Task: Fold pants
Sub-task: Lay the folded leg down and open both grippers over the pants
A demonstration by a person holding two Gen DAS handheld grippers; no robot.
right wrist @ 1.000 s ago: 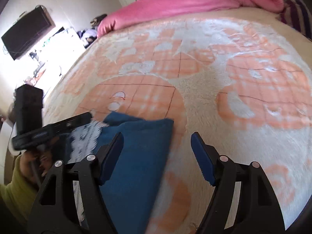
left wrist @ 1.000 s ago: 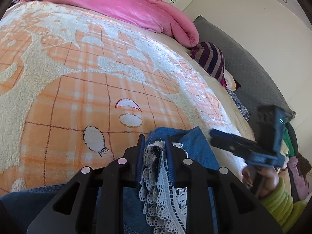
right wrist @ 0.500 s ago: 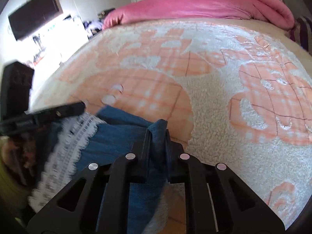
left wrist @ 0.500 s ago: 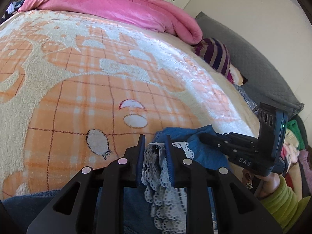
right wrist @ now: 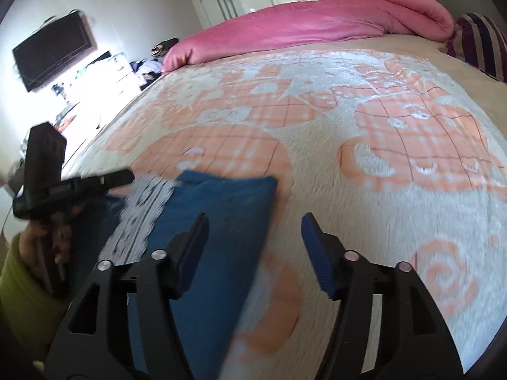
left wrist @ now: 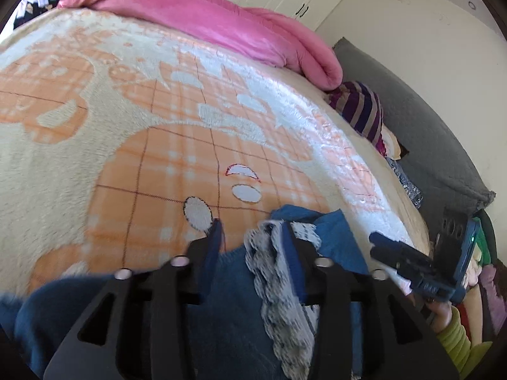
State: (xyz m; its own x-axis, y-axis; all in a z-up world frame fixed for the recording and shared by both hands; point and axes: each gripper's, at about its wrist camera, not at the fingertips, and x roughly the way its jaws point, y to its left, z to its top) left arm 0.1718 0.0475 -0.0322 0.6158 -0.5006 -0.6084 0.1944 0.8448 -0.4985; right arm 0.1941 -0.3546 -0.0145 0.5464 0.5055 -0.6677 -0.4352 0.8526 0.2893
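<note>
Blue pants (right wrist: pixel 218 218) with a white lace hem (right wrist: pixel 142 212) lie folded on the orange-and-cream blanket (right wrist: pixel 364 158). In the left wrist view the pants (left wrist: pixel 332 237) and lace (left wrist: pixel 279 272) lie under and between my fingers. My left gripper (left wrist: pixel 252 240) is open, with the lace resting against its right finger. My right gripper (right wrist: pixel 255 240) is open and empty, above the pants' right edge. Each gripper shows in the other's view: the right gripper (left wrist: pixel 412 262) at right, the left gripper (right wrist: pixel 79 186) at left.
A pink duvet (left wrist: pixel 206 15) lies rolled along the far side of the bed. A striped cushion (left wrist: pixel 361 110) and a grey pillow (left wrist: pixel 427 133) sit at the headboard side. A wall TV (right wrist: pixel 50 53) and cluttered dresser are beyond the bed's left edge.
Both grippers have opened: the left let go of the lace hem, the right let go of the blue fabric. The pants now lie flat on the blanket.
</note>
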